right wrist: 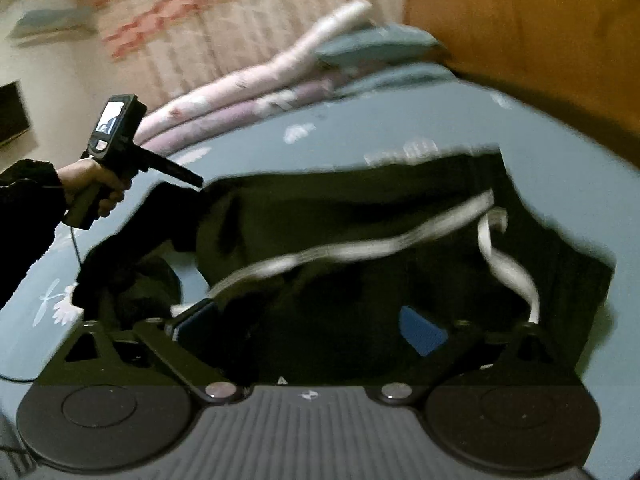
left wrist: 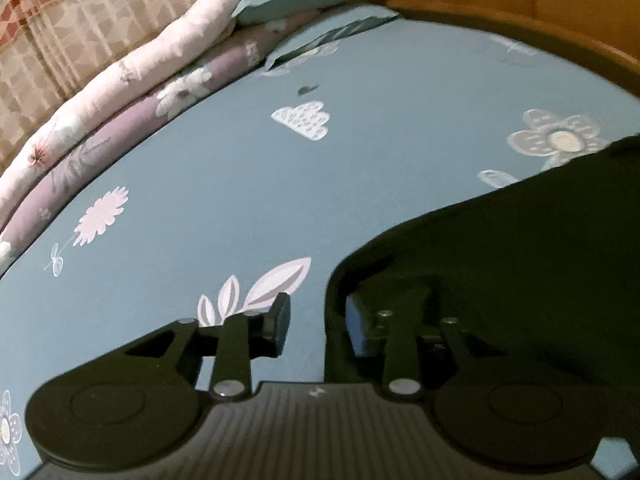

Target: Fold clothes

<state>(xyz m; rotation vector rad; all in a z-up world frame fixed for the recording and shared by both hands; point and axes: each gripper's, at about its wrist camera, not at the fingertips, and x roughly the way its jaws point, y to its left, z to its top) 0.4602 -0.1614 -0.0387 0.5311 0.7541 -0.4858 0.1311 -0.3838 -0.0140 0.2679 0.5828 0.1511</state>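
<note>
Black trousers with a white side stripe (right wrist: 360, 248) lie on the blue flowered bedsheet (left wrist: 240, 184), long axis nine to three. My right gripper (right wrist: 312, 324) gapes over them; left gripper (left wrist: 318, 320), parted, sits at their nine-o'clock edge.

Both cams ride low on their grippers, looking down along the fingers across the bed (left wrist: 240, 168). Left one sits close to the sheet; both catch the folded quilts (right wrist: 224, 92) upper left and the black garment (left wrist: 520, 260).
</note>
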